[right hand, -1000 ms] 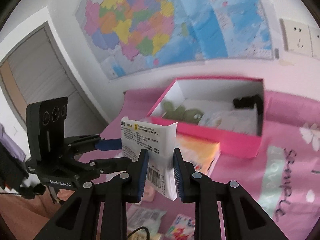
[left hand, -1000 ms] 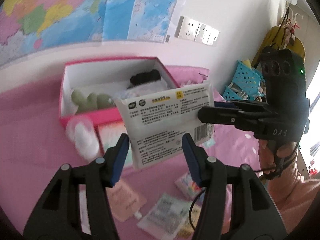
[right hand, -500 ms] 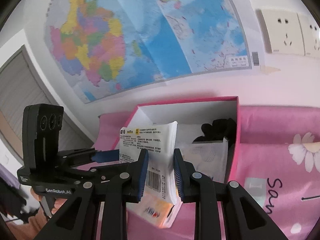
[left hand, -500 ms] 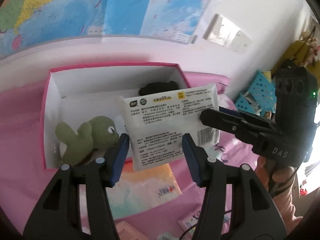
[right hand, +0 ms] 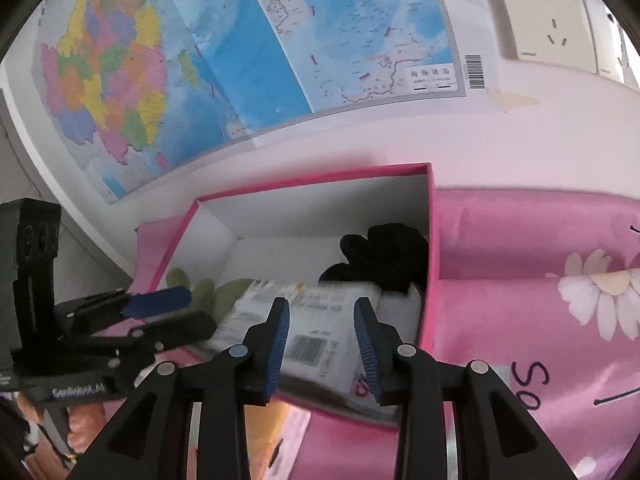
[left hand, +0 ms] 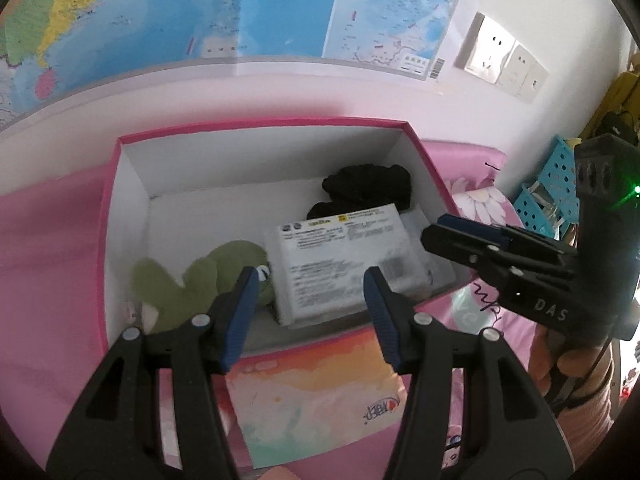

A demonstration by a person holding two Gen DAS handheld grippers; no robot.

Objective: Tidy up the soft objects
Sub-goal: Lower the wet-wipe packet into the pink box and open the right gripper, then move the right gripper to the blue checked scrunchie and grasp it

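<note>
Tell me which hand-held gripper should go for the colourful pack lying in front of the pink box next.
Left. The left hand-held gripper is open and empty, with the colourful pack directly below its fingers. The right hand-held gripper, also open, hangs over the white tissue pack inside the pink box.

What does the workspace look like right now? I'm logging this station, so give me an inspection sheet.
Surface: pink floral sheet.
Job's things: white tissue pack lies in the pink box, between the green plush toy and the black fabric item.
Clutter: pastel packet in front of the box.
Grippers: left gripper and right gripper open, holding nothing.
Cables: nothing seen.
Surroundings: wall map, wall sockets, blue baskets.
</note>
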